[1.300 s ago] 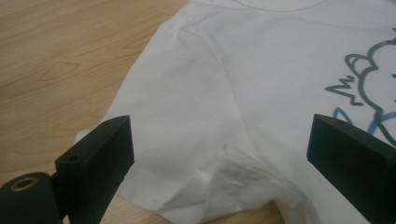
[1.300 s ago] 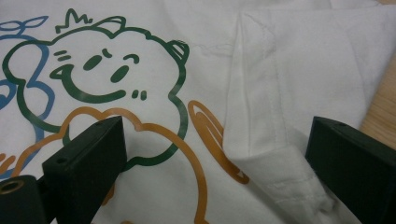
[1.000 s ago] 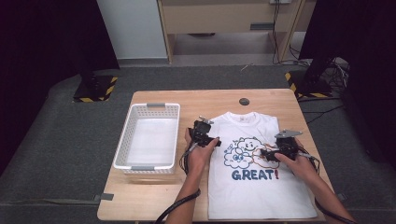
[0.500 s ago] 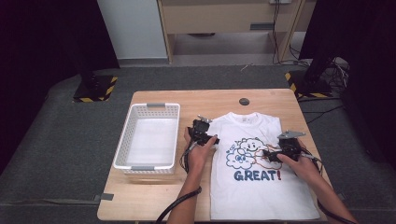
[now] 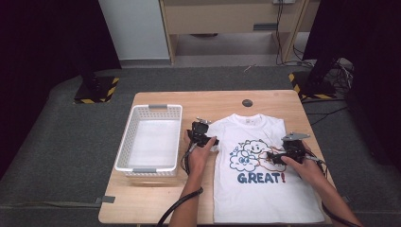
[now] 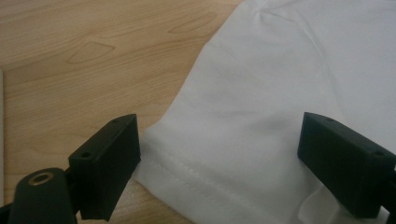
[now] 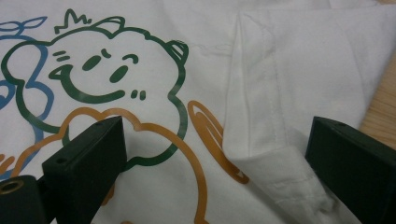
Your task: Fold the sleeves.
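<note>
A white T-shirt [image 5: 265, 189] with a cloud cartoon and the word "GREAT!" lies flat on the wooden table [image 5: 156, 198]. My left gripper [image 5: 208, 138] sits at the shirt's left sleeve. In the left gripper view the sleeve hem [image 6: 224, 182] lies between the wide-apart jaws of the left gripper [image 6: 226, 168]. These jaws have just been closing a little, and the pads stand clear of the cloth. My right gripper [image 5: 276, 156] rests over the print. It is open [image 7: 224, 168] around the right sleeve [image 7: 280, 116], which is folded inward over the shirt.
A white slotted basket [image 5: 153, 107] stands left of the shirt, close to the left hand. A small black round cap [image 5: 247, 102] sits in the table near its far edge. Bare wood shows in front of the basket.
The left gripper has shifted slightly at the left sleeve. The right gripper and the shirt lie as before.
</note>
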